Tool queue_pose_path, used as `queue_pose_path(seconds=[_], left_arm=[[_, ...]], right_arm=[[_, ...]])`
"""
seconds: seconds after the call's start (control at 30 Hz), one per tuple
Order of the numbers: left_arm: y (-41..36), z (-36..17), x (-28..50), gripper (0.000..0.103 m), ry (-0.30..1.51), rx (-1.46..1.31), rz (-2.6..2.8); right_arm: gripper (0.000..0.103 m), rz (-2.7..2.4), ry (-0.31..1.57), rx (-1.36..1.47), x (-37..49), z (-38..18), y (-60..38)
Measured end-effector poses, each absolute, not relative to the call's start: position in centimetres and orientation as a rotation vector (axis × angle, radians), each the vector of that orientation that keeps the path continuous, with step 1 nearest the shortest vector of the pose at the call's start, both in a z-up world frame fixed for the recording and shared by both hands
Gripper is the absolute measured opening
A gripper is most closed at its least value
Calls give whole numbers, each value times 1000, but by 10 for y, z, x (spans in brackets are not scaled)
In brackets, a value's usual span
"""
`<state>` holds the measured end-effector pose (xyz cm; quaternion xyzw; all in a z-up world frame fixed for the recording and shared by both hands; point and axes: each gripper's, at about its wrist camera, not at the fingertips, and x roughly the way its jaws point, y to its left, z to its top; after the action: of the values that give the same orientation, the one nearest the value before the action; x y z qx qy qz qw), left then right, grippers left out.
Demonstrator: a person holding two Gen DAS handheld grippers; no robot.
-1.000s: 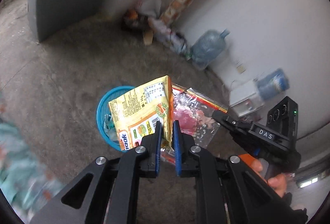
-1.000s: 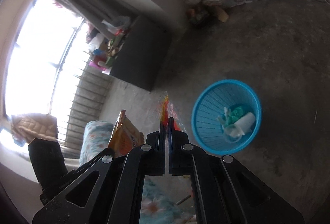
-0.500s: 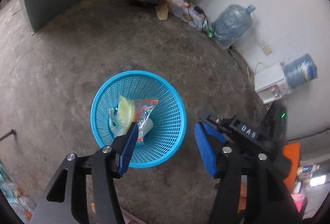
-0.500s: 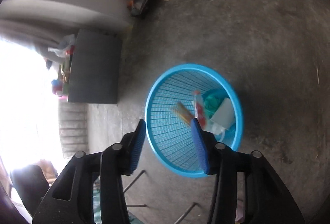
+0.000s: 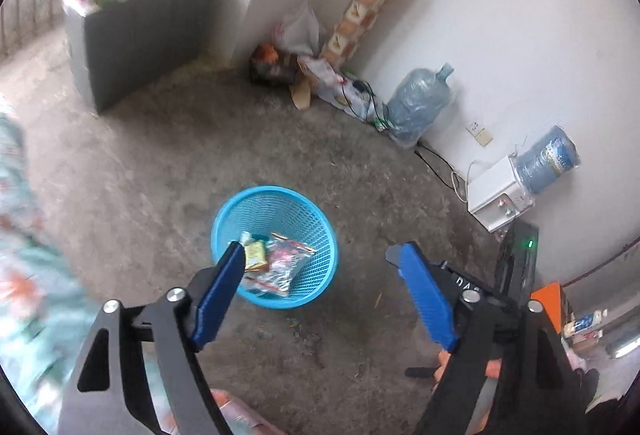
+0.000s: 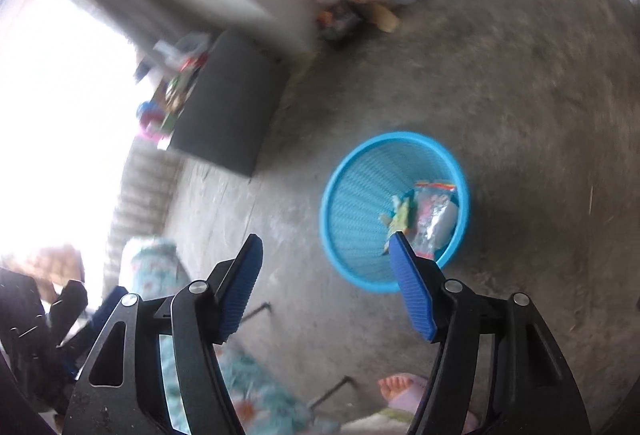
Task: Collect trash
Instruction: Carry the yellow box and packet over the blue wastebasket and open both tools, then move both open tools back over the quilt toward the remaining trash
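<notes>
My left gripper (image 5: 316, 255) has its jaws spread and widening, with nothing between them. My right gripper (image 6: 324, 247) is the same: jaws apart, opening wider, empty. Just past the left jaws' tips, on the concrete floor (image 5: 140, 175), stands the blue basket (image 5: 320, 219). Inside it lie a yellow packet (image 5: 256, 255) and a clear wrapper with red print (image 5: 284, 263). From the right gripper the basket (image 6: 352, 203) sits ahead of the right-hand jaw. Farther off, a water jug (image 5: 416, 107) leans by the wall.
</notes>
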<state>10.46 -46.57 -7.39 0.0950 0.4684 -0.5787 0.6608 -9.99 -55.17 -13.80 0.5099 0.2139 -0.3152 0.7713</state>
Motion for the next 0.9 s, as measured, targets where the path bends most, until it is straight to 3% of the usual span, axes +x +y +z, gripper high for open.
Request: queue_pose_path(seconds=[0.17, 0.3, 0.4, 0.9], left_arm=[[-382, -31, 98, 82, 1000, 198, -1243], [-322, -3, 95, 98, 935, 185, -1183], [-272, 17, 94, 98, 854, 152, -1131], [-27, 73, 125, 98, 716, -115, -714]], right_arm=[[76, -618, 489, 914, -76, -82, -499], [88, -555, 518, 730, -52, -37, -450], [95, -513, 538, 595, -34, -12, -414], [95, -313, 622, 117, 50, 49, -262]])
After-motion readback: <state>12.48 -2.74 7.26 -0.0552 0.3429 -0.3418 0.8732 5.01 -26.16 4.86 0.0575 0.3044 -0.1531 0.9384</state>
